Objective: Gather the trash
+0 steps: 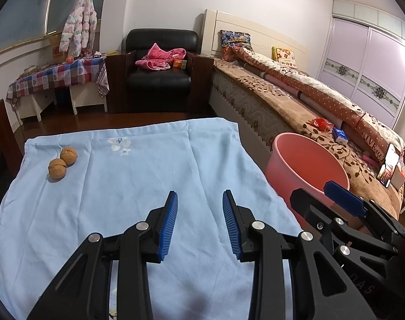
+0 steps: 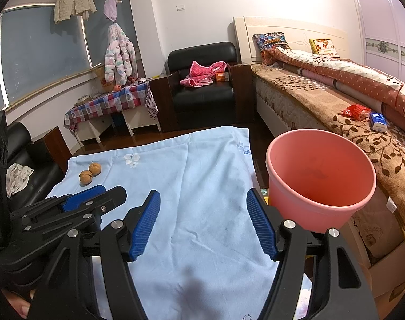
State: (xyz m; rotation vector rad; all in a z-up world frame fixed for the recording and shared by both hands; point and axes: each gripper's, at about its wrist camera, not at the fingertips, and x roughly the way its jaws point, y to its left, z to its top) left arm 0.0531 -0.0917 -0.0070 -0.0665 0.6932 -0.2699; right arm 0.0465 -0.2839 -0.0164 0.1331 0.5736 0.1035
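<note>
Both tongs hang empty over the bench w/ the pale blue floral cloth. Left tongs spread, nothing between the blue ribbed pads; right tongs spread wider, also holding nothing.

Likely trash: two round brown walnuts at the far left of the cloth, touching each other, well apart from both tongs. The round pink plastic bucket stands off the bench's right edge, between bench and bed, just beside the right tongs. Its inside looks bare, so prob. nothing collected yet.

Risks from here:
- Walnuts are round and hard. If the pads close off-centre, one could squirt out and roll off the left edge of the bench, which is close to them.
- They touch, so grabbing one may nudge the other and send it rolling.
- Cloth is loose and creased. If a low approach lets the pads snag the fabric, the cloth drags and both walnuts shift.
- Nuts far left, bucket far right: a long carry across the bench, and a weak pinch could drop the nut en route.
- The two tongs sit close side by side; a left-hand swing to the bucket could knock the right tongs or tip the bucket by its rim.
</note>
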